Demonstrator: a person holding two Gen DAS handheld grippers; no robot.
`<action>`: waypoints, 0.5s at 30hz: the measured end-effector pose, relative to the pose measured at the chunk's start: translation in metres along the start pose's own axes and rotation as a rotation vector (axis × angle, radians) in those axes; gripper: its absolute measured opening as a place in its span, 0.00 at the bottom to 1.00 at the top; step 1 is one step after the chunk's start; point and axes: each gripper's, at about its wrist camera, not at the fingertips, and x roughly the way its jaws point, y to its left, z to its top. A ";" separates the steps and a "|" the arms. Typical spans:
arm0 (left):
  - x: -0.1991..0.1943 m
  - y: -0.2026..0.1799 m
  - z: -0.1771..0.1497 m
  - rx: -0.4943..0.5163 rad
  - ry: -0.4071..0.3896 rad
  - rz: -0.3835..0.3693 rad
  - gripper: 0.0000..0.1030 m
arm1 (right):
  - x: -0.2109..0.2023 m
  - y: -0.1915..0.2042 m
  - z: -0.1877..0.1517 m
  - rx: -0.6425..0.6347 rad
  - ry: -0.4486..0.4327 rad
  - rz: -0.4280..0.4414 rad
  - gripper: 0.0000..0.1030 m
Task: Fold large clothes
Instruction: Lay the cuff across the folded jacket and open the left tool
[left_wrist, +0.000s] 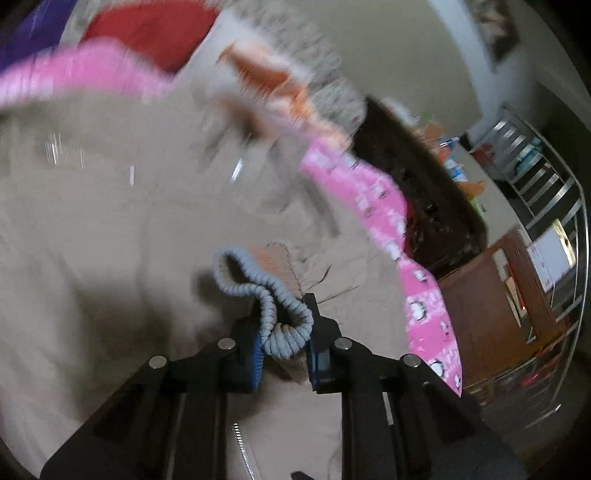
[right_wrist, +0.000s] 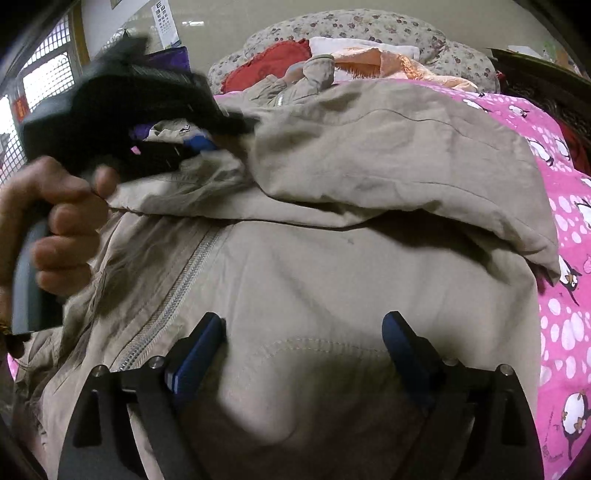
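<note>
Right wrist: right claw (right_wrist: 303, 354) spread over beige jacket (right_wrist: 332, 258) | pink bedsheet (right_wrist: 565, 236) | left claw (left_wrist: 284, 339) pinching grey cuff (left_wrist: 266, 295)

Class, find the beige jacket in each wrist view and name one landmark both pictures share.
Left wrist view: the beige jacket fills the left and centre, and the left tongs are shut on its grey ribbed cuff.
Right wrist view: it fills the centre, beneath the open right tongs.
Shared landmark: the pink penguin bedsheet.

No words or numbers can be read. An eye chart (right_wrist: 165, 23) is hung on the wall, but its letters are too small. A red sign (right_wrist: 20, 109) is blurred.
</note>
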 end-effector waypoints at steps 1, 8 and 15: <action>-0.017 -0.005 0.006 0.021 -0.037 -0.013 0.15 | 0.000 0.000 0.000 0.000 0.000 0.000 0.88; -0.122 0.014 0.042 0.079 -0.239 0.021 0.15 | -0.001 -0.001 -0.002 0.000 0.002 0.006 0.89; -0.124 0.101 0.033 -0.028 -0.204 0.195 0.15 | 0.000 -0.001 -0.003 -0.001 0.004 0.010 0.90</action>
